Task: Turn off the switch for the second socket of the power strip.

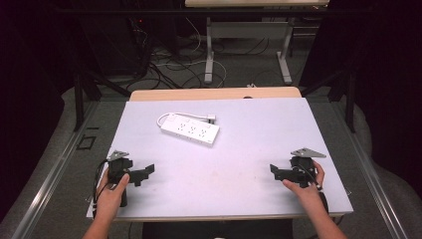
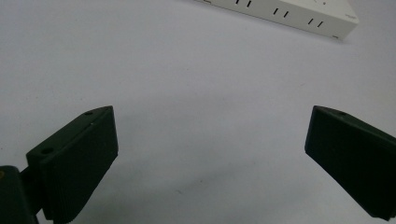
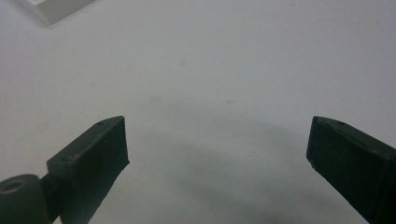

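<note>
Power strip [image 2: 280, 13] cut by top edge in left gripper view, only its near side with slot pairs shows; in right gripper view just a corner [image 3: 53, 8] at top left. Strip's plug [image 1: 211, 118] in high view too small to tell details. Right jaw in both gripper views runs off the frame's right edge. Bench [image 1: 249, 149] marks faint, blurred.

Lone power strip [image 1: 189, 130] mid-table [image 1: 259, 149]
</note>
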### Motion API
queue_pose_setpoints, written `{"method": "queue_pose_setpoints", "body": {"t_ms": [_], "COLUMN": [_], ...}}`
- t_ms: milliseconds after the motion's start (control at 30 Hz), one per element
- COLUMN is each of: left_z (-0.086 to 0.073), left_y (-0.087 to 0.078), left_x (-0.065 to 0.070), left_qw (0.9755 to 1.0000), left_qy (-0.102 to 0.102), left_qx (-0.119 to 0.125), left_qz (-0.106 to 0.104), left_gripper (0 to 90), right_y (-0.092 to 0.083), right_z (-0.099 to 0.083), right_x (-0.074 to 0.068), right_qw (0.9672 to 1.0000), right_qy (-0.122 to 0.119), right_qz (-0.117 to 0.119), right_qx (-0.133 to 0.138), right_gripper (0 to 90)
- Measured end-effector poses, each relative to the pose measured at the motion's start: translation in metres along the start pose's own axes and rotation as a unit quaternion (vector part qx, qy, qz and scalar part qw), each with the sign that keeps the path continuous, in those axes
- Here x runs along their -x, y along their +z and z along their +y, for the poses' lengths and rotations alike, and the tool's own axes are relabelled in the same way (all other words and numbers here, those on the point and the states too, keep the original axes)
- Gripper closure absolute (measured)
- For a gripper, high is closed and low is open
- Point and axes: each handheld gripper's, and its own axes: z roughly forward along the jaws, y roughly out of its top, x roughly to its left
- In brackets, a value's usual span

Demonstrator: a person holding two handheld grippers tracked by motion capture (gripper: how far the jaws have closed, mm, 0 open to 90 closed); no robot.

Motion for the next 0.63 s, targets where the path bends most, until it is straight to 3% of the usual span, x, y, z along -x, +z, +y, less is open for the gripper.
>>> {"method": "queue_pose_setpoints", "body": {"t_ms": [100, 133, 400, 467, 533, 633], "left_z": [-0.0002, -0.0014, -0.0035, -0.0027, -0.0034, -0.0027], "left_y": [-0.0006, 0.0011, 0.0025, 0.0013, 0.0027, 0.0017], "left_x": [-0.0013, -0.0010, -0.0033, -0.0048, -0.0042, -0.0043], "left_qw": [0.9999, 1.0000, 1.0000, 0.9999, 1.0000, 0.9999], "left_qy": [0.000, -0.003, -0.005, -0.003, -0.005, -0.004], "left_qx": [-0.010, 0.000, -0.003, -0.014, -0.002, -0.009], "left_qz": [-0.005, -0.001, 0.003, 0.000, 0.006, 0.005], "left_gripper": [2.3, 2.3, 2.4, 2.4, 2.4, 2.4], "right_y": [0.0001, 0.0002, 0.0005, 0.0007, 0.0009, 0.0008], "right_z": [-0.0001, -0.0001, 0.0000, -0.0001, -0.0002, -0.0003], "right_x": [0.0000, 0.0001, -0.0001, 0.0000, 0.0001, 0.0007], "right_qw": [1.0000, 1.0000, 1.0000, 1.0000, 1.0000, 1.0000], "right_qy": [-0.001, 0.000, 0.001, 0.003, 0.003, 0.001], "right_qz": [0.000, 0.000, -0.001, -0.001, -0.001, -0.001], "right_qx": [-0.001, 0.000, -0.001, -0.002, -0.003, -0.003], "right_gripper": [4.9, 4.9, 4.9, 5.0, 5.0, 5.3]}}
